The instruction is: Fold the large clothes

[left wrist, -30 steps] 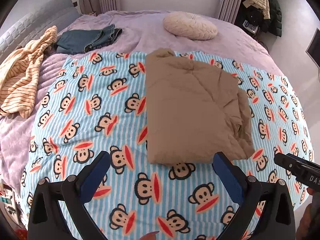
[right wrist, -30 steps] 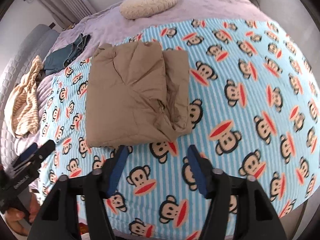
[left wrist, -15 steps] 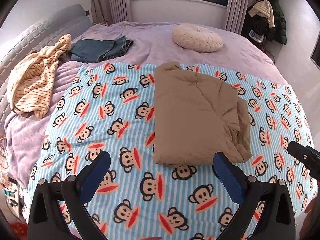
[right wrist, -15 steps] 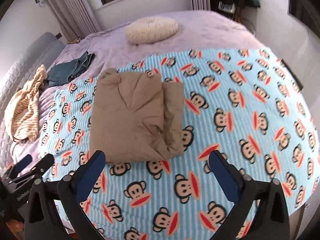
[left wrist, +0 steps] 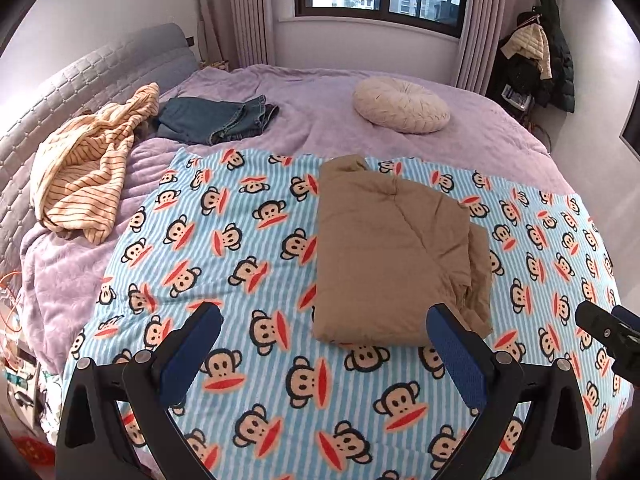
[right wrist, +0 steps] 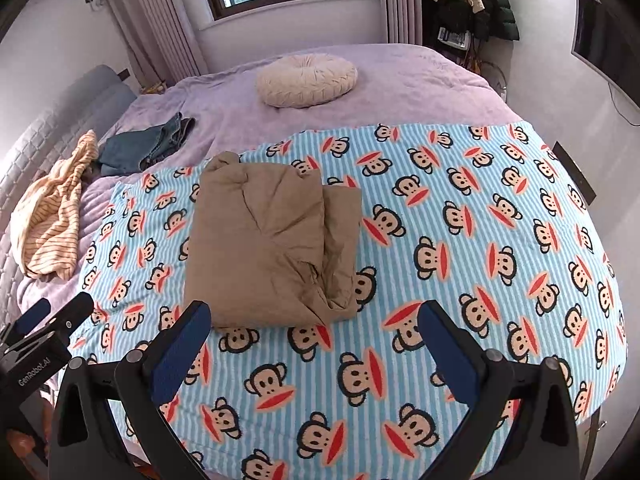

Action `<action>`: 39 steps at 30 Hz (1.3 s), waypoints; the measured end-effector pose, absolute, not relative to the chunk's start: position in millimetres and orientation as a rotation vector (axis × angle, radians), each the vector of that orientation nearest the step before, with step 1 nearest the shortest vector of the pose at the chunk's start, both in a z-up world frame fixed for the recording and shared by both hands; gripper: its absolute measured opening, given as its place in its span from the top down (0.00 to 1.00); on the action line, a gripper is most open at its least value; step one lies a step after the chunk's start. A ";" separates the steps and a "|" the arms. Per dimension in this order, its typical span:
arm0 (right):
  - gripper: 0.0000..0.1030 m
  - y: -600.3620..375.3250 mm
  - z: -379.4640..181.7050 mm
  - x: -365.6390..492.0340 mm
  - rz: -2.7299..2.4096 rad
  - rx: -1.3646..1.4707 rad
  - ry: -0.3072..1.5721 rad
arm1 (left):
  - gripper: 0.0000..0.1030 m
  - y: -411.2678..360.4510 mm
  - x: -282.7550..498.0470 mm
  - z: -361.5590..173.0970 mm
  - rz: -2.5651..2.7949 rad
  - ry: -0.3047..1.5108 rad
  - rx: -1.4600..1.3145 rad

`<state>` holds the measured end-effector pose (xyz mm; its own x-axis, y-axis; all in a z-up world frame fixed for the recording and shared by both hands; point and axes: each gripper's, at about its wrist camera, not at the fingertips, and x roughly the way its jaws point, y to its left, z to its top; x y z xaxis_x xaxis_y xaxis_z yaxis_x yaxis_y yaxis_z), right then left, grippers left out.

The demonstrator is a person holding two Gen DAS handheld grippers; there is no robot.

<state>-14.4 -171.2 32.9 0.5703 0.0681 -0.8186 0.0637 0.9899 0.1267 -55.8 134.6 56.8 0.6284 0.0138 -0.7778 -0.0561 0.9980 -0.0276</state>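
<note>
A tan padded garment (left wrist: 394, 252) (right wrist: 272, 240) lies folded into a rectangle on the blue monkey-print blanket (left wrist: 240, 264) (right wrist: 480, 240) that covers the near half of the bed. My left gripper (left wrist: 326, 344) hangs open above the blanket, short of the garment's near edge, with nothing between its blue pads. My right gripper (right wrist: 314, 336) also stands wide open and holds nothing, just before the garment's near right corner. Each gripper shows at the edge of the other's view: the right one (left wrist: 608, 336), the left one (right wrist: 44, 332).
A striped yellow garment (left wrist: 84, 168) and folded jeans (left wrist: 216, 120) lie at the left on the purple bedspread (left wrist: 320, 116). A round cream cushion (left wrist: 400, 106) sits at the far side. A padded headboard (left wrist: 80, 76) runs along the left; coats (left wrist: 540, 52) hang at the back right.
Both grippers have risen and drawn back from the garment, so more of the bed and window shows. The right gripper's jaws have spread from partly open to wide.
</note>
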 end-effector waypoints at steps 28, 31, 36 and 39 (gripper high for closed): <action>0.00 -171.9 37.9 -15.4 0.005 0.147 0.963 | 0.00 126.5 -59.1 64.7 0.019 0.886 -0.055; 0.00 -171.5 37.1 -15.2 0.005 0.145 0.961 | 0.00 126.7 -59.4 64.5 0.021 0.885 -0.054; 0.00 -170.8 37.1 -15.3 0.005 0.145 0.961 | 0.00 128.3 -58.4 63.7 0.018 0.884 -0.052; 0.00 -170.2 37.3 -15.6 0.005 0.145 0.961 | 0.00 127.6 -58.7 63.8 0.019 0.885 -0.051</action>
